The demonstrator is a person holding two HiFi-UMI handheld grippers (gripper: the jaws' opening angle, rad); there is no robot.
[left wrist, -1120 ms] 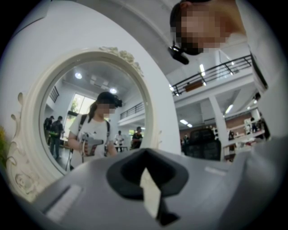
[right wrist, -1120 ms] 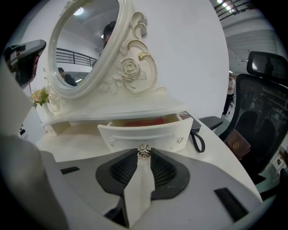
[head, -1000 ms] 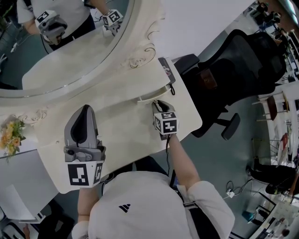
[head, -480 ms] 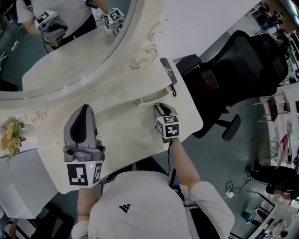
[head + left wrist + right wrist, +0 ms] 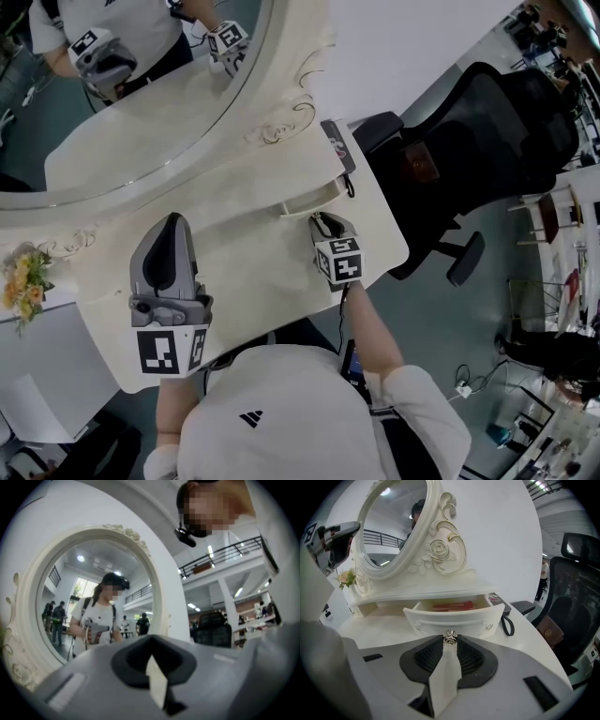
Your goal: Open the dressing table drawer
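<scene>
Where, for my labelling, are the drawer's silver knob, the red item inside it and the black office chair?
small silver metal knob (image 5: 450, 638), right gripper view, its round head.
flat red item (image 5: 451, 605), right gripper view, its middle.
black office chair (image 5: 497, 122), head view, its backrest.

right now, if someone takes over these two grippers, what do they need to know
Right gripper: shut on the drawer knob, angled down.
Left gripper: shut, empty, level over the dressing table, facing the mirror.
Drawer: partly out, a red item showing inside.
Done: knob gripped, drawer started.
Left: likely pull further, then let go.
</scene>
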